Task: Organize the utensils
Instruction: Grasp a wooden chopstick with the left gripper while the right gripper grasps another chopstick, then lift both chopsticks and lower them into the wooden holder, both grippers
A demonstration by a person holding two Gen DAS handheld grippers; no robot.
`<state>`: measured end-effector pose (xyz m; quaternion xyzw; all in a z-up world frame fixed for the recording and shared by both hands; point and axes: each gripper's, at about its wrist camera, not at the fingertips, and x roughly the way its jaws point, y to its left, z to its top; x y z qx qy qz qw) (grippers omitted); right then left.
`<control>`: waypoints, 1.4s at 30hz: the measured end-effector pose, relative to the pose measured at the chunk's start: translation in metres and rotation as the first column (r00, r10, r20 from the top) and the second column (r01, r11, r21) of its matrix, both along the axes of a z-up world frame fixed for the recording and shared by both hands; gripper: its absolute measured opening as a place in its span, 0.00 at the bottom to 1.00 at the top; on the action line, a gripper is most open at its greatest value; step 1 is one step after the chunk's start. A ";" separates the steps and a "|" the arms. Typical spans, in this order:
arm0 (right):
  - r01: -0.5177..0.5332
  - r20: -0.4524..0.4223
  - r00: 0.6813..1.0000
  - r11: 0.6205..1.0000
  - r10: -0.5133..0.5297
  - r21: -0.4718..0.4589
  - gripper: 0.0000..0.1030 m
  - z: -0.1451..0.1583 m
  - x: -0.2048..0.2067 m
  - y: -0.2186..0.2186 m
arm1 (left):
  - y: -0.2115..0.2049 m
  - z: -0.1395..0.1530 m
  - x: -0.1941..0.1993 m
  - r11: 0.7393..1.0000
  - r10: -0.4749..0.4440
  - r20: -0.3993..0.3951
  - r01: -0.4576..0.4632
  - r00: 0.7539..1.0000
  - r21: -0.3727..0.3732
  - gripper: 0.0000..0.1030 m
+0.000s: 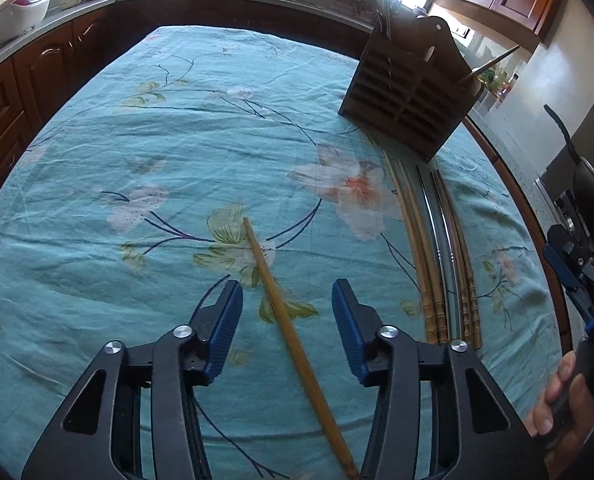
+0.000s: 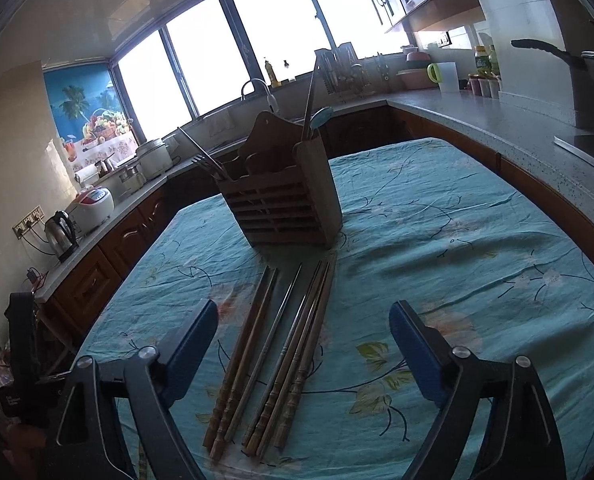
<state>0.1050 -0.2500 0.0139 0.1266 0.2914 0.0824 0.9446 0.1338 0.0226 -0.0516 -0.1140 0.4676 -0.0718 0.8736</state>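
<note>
Wooden chopstick (image 1: pixel 281 312) lies lengthwise between the left gripper's (image 1: pixel 287 316) apart jaws, untouched; right gripper (image 2: pixel 303 344) jaws apart over the chopsticks (image 2: pixel 265 360).

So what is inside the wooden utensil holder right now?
The wooden utensil holder has a fork leaning out at its left and a long stick-like utensil with a pale blue piece at its right. Its slatted front hides their lower ends and anything shorter.

Kitchen. Big bright windows (image 2: pixel 217 52) ahead of the tongs, dark wood cabinets (image 2: pixel 109 252) under a grey countertop (image 2: pixel 477 120), teal floral tablecloth (image 2: pixel 457 240) beneath them.
</note>
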 end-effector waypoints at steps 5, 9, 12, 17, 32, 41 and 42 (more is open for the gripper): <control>-0.022 -0.058 0.998 1.000 0.022 0.002 0.56 -0.011 0.021 0.007 | -0.010 -0.006 0.013 0.998 -0.027 0.015 0.026 1.000 0.049 0.20; -0.054 -0.113 0.992 0.998 0.056 0.016 0.41 -0.019 0.047 0.017 | -0.010 -0.008 0.033 0.999 -0.048 0.012 0.048 0.999 0.022 0.07; -0.077 -0.144 0.986 0.997 0.080 0.026 0.32 -0.023 0.069 0.026 | -0.013 -0.008 0.049 0.998 -0.059 0.012 0.059 0.998 0.014 0.06; -0.085 -0.213 0.973 0.996 0.090 0.031 0.23 -0.037 0.105 0.039 | -0.019 -0.006 0.067 0.996 -0.083 -0.023 0.083 0.996 0.029 0.06; -0.126 -0.323 0.944 0.981 0.072 -0.150 0.08 -0.057 0.147 0.059 | -0.041 -0.004 0.076 0.971 -0.177 -0.027 0.179 0.984 0.158 0.05; -0.121 -0.270 0.957 0.992 0.110 -0.025 0.05 -0.038 0.120 0.047 | -0.023 0.019 0.061 0.988 -0.145 0.021 0.143 0.989 0.063 0.05; -0.120 -0.257 0.960 0.993 0.111 -0.021 0.05 -0.033 0.117 0.047 | -0.020 0.023 0.058 0.989 -0.141 0.031 0.139 0.990 0.050 0.05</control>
